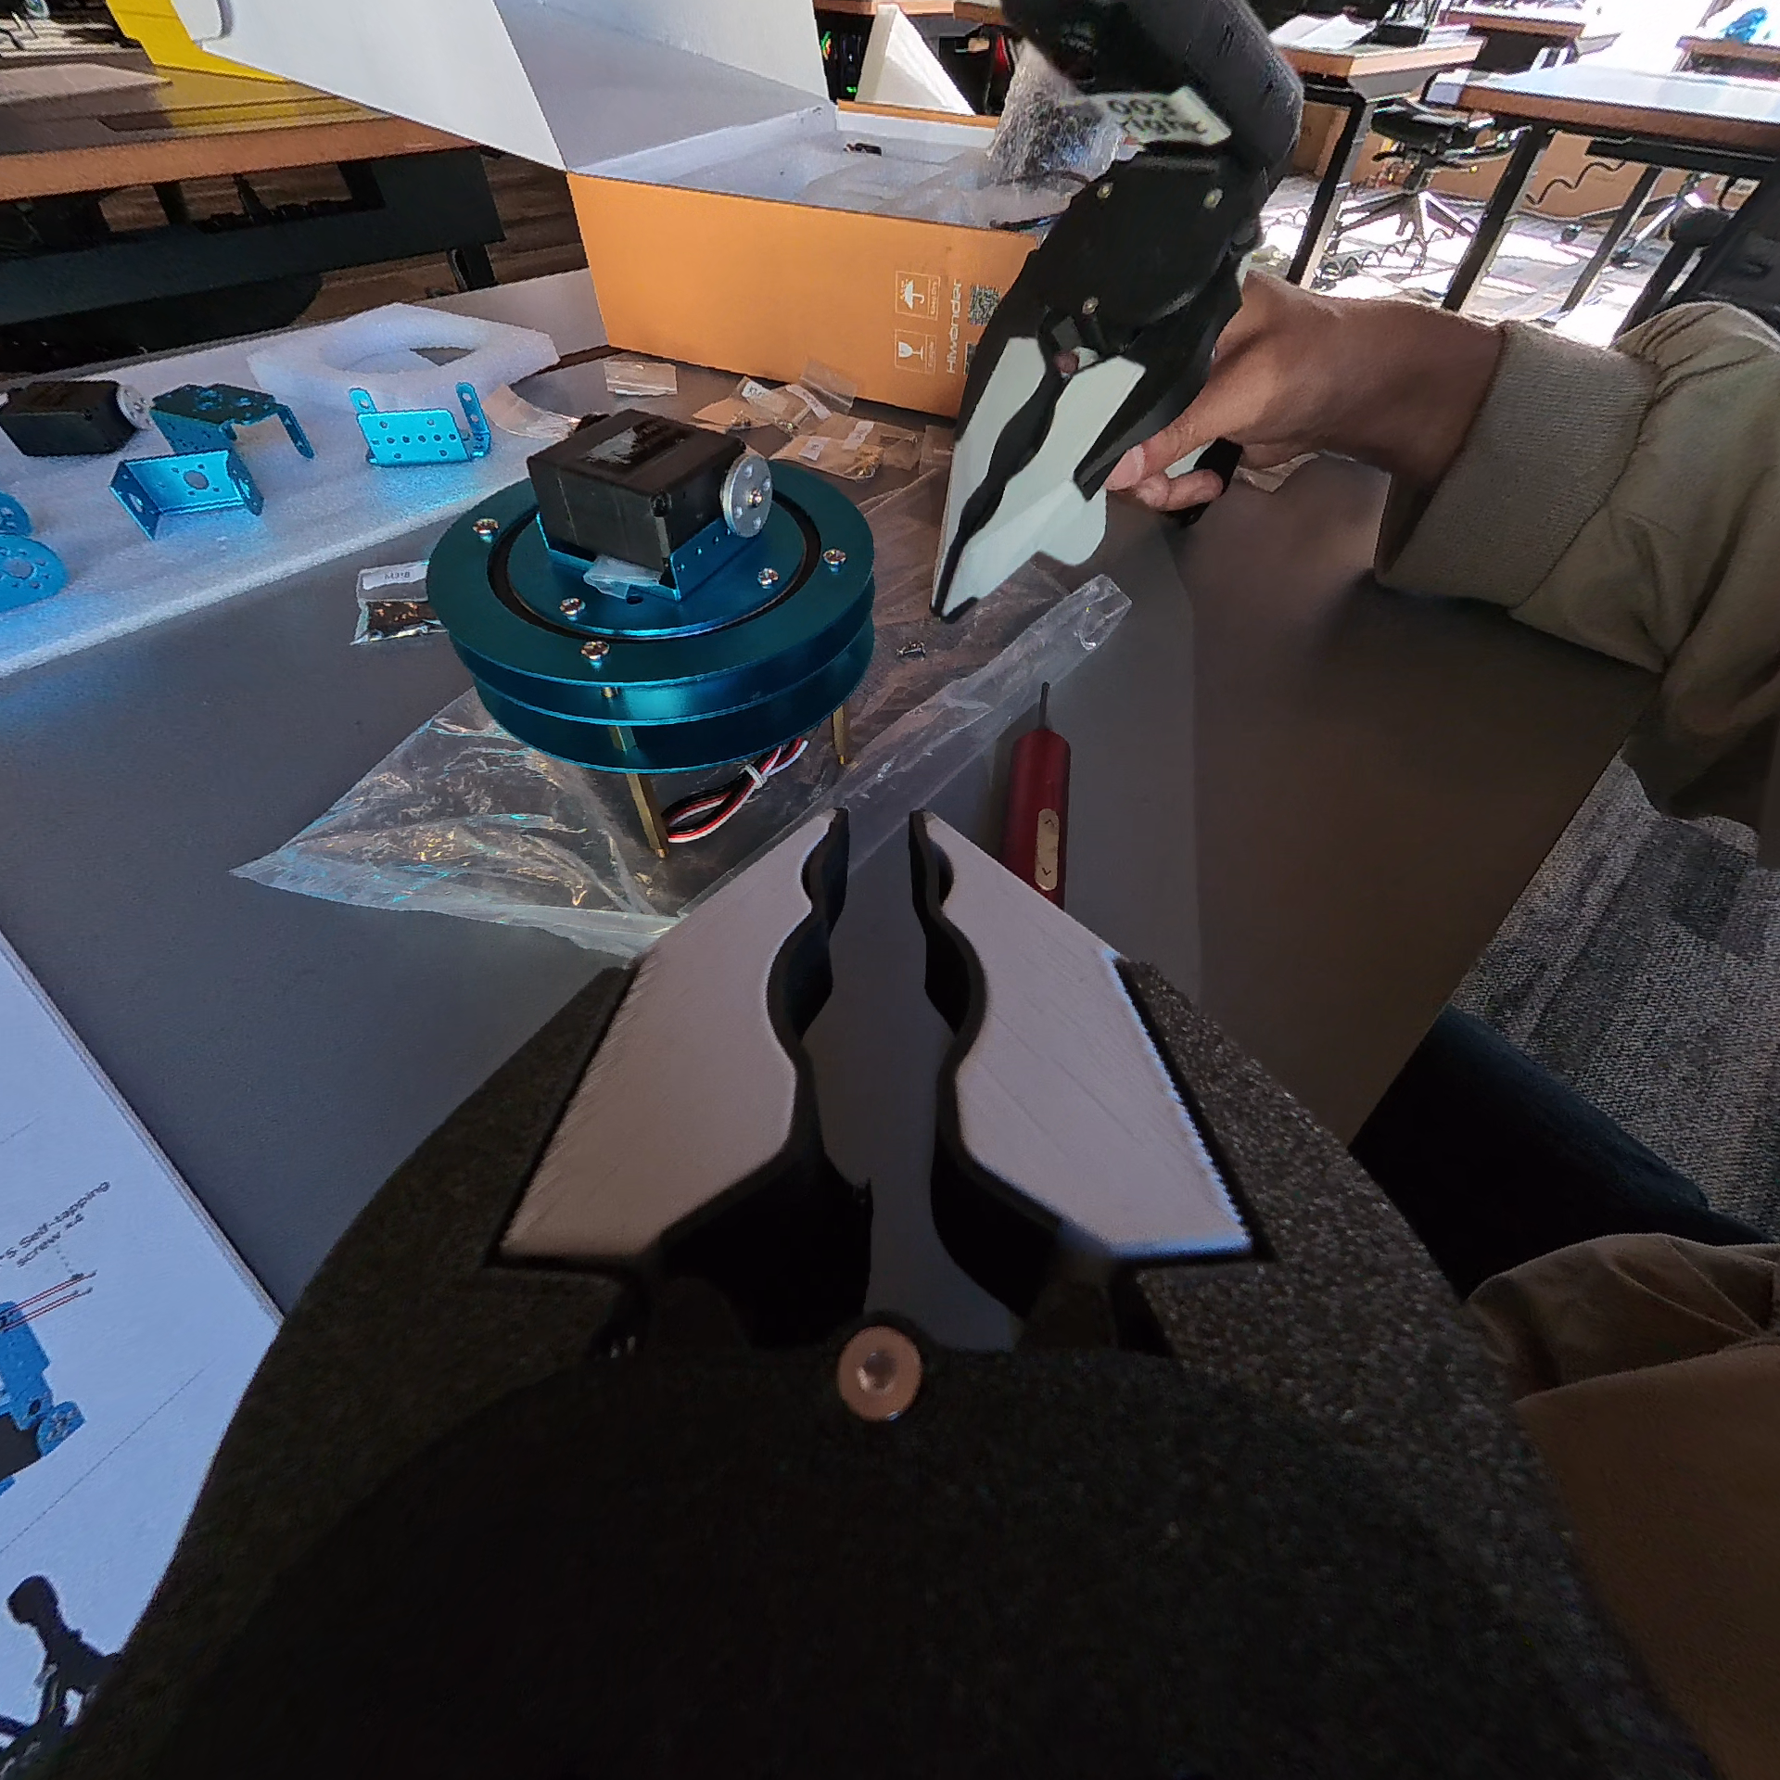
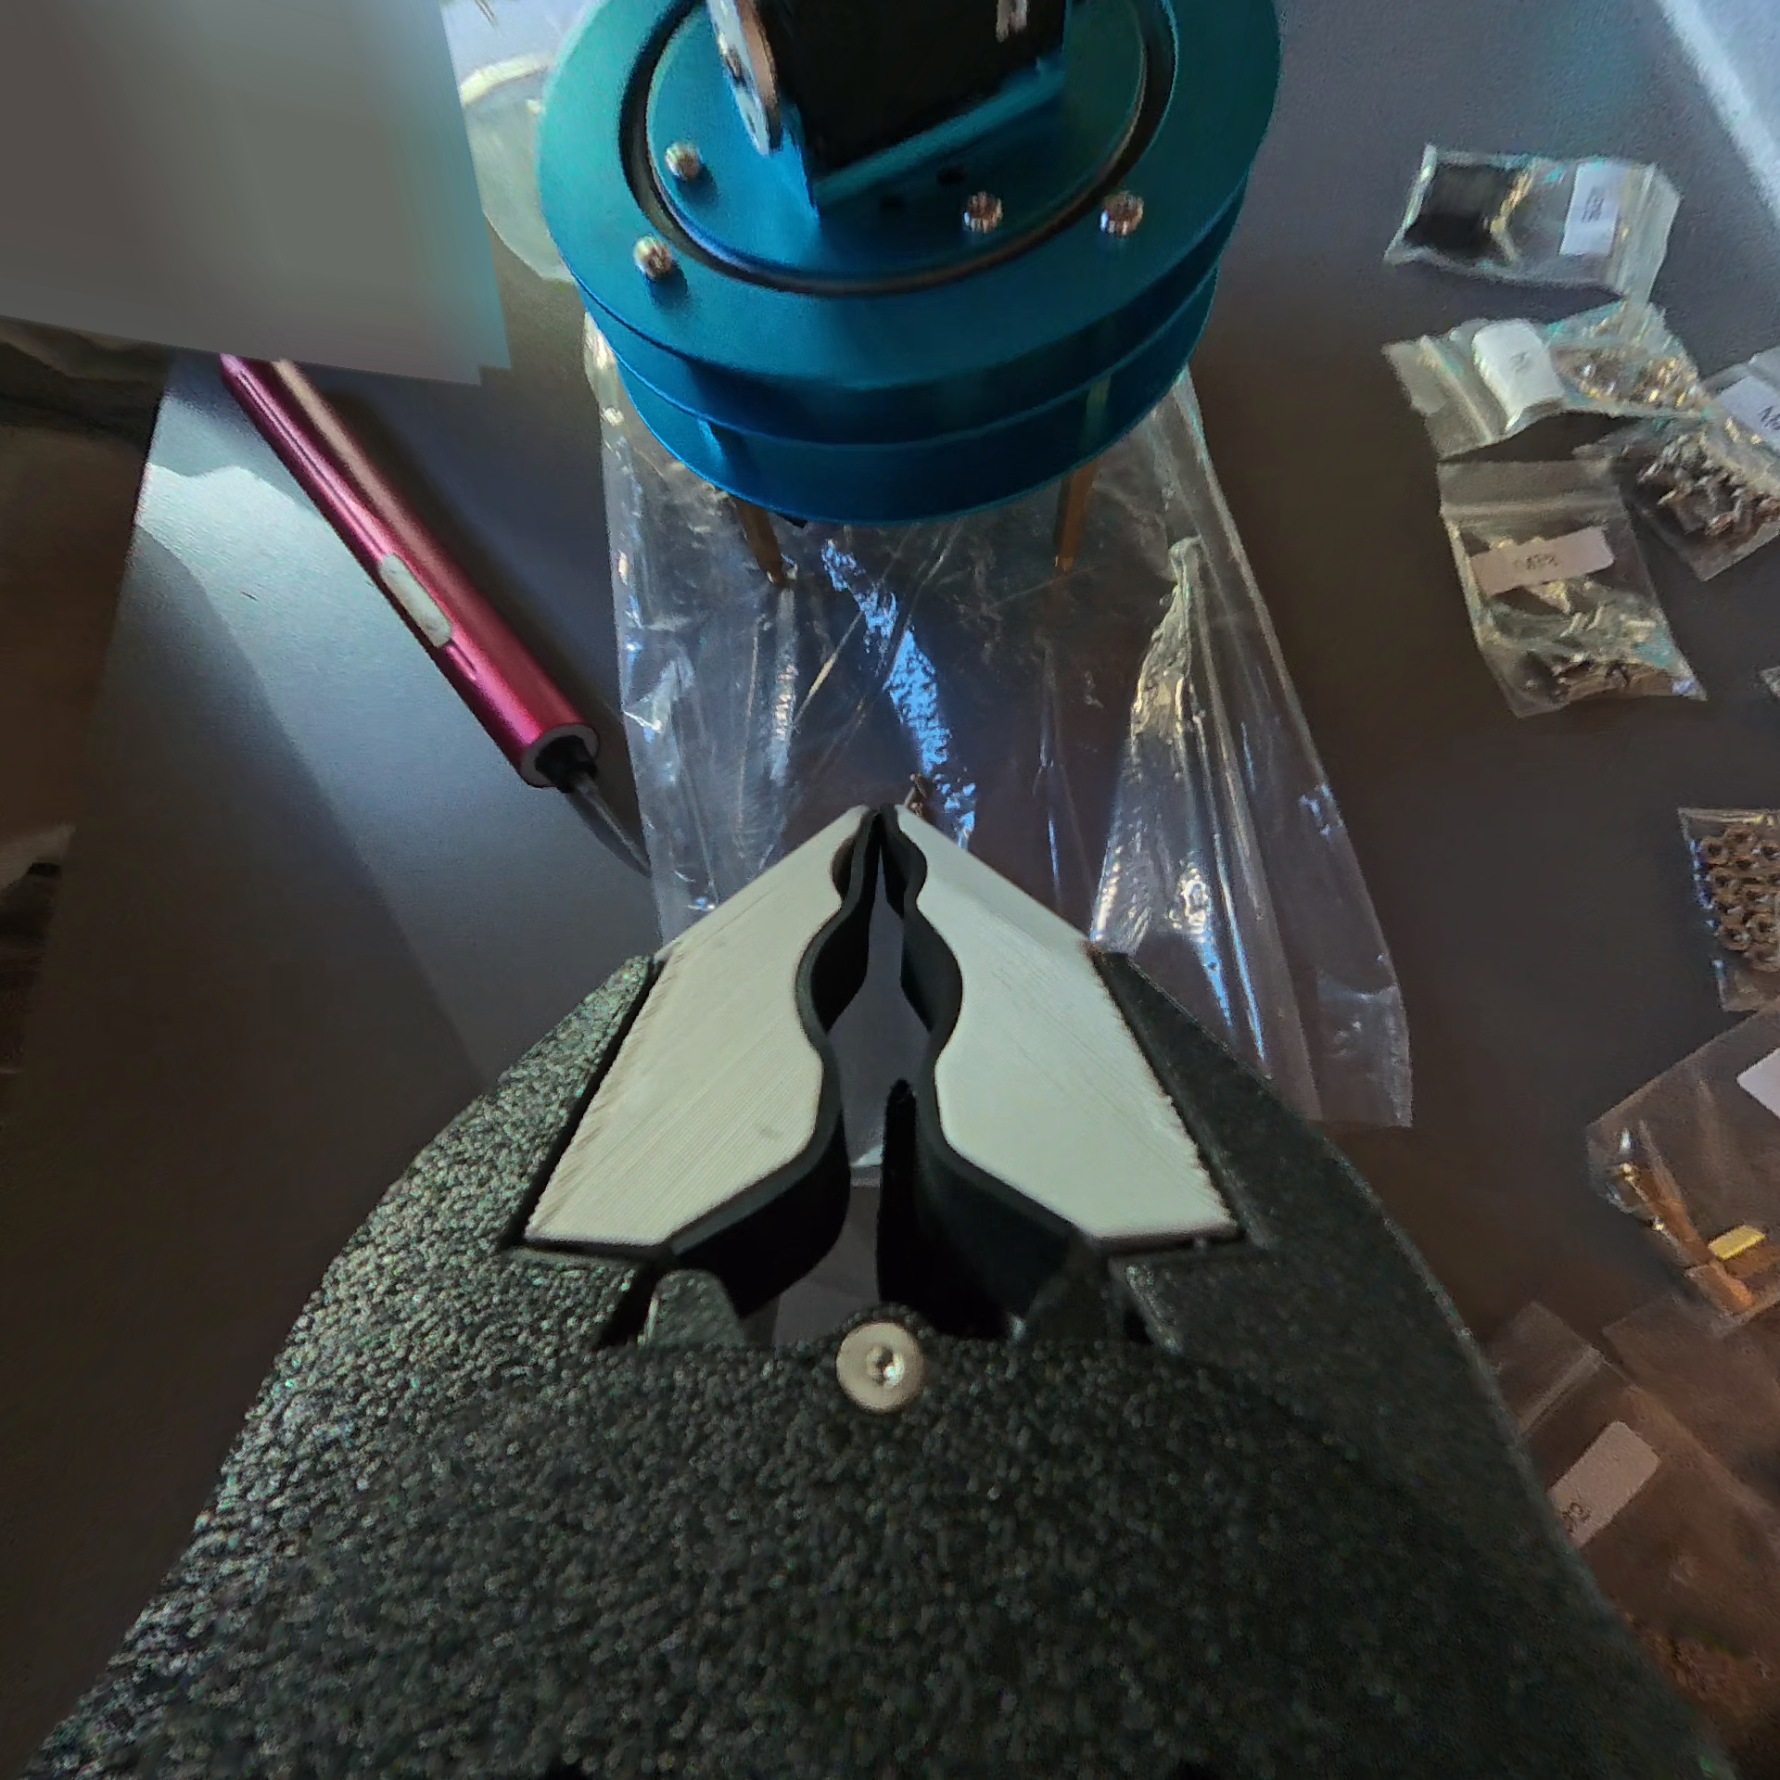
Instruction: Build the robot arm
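A blue round turntable base (image 1: 655, 665) on brass standoffs carries a black servo (image 1: 626, 491) and stands on a clear plastic bag (image 1: 462, 828). My left gripper (image 1: 878, 819) is open by a narrow gap with nothing between the pads. It hovers near the bag's edge, beside a red screwdriver (image 1: 1035, 809). My right gripper (image 2: 881, 814) is shut, with its tips over the bag (image 2: 963, 674) in front of the base (image 2: 896, 318). A small screw (image 2: 918, 787) lies on the bag just beyond its tips. The right gripper also shows in the left wrist view (image 1: 949, 607), held by a hand. The screwdriver (image 2: 405, 568) lies to its left.
An open orange box (image 1: 771, 289) stands behind the base. Blue brackets (image 1: 188, 486) and white foam (image 1: 405, 356) lie at the far left. Several small bags of screws (image 2: 1560, 597) lie to the right. A printed sheet (image 1: 77, 1300) lies at the near left. The table's edge (image 1: 1445, 963) runs along the right. Tip to tip, the grippers are about 15 centimetres apart. From the left gripper's tips to the screwdriver (image 2: 405, 568) is close to 7 centimetres.
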Demonstrator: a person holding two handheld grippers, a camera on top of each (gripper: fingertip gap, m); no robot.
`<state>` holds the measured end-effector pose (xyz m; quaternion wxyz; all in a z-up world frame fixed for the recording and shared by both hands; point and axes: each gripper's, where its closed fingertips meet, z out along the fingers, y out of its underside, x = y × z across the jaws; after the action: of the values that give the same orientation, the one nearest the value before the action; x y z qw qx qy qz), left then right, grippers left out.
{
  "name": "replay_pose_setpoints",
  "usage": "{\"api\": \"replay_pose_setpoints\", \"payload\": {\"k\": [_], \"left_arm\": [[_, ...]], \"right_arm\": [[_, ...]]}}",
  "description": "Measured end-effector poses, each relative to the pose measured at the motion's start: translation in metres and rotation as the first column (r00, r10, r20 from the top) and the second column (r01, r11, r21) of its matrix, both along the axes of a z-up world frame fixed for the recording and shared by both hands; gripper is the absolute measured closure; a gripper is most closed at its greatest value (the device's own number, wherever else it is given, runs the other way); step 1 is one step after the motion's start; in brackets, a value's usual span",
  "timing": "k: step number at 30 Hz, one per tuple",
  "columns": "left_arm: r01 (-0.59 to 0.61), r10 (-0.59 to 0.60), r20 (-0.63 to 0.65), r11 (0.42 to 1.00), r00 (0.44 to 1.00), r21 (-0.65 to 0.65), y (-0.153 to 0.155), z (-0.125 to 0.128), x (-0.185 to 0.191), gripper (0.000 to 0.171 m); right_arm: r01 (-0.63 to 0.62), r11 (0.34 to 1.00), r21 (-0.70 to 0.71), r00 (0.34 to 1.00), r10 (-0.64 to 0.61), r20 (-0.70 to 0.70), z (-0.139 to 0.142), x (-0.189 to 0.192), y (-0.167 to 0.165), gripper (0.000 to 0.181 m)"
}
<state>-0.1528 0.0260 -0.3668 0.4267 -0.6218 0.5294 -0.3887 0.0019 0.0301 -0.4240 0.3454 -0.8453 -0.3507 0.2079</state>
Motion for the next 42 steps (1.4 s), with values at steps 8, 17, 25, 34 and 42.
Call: {"api": "replay_pose_setpoints", "payload": {"k": [8,17,25,34,42], "left_arm": [[-0.007,0.007,0.003,1.000,1.000,-0.004,0.003,0.001,-0.002,0.160],[0.015,-0.015,0.032,1.000,0.999,0.012,0.016,0.021,0.005,0.160],[0.178,-0.150,-0.135,0.959,0.979,0.222,0.062,0.033,0.030,0.137],[0.315,-0.277,-0.193,0.926,0.941,0.208,0.085,0.018,0.068,0.135],[0.469,-0.430,-0.257,0.875,0.865,0.116,0.077,0.021,0.058,0.134]], "right_arm": [[-0.031,0.995,0.095,0.980,0.049,-0.193,0.039,-0.016,-0.002,0.181],[-0.059,0.968,0.243,0.955,0.125,-0.267,0.098,-0.075,0.009,0.181],[-0.067,0.963,0.262,0.998,0.059,0.038,0.074,-0.097,0.038,0.181],[0.023,0.940,0.340,0.991,-0.066,0.116,0.067,-0.096,0.049,0.181],[0.026,0.912,0.409,0.971,-0.121,0.208,0.070,-0.096,0.045,0.181]]}}
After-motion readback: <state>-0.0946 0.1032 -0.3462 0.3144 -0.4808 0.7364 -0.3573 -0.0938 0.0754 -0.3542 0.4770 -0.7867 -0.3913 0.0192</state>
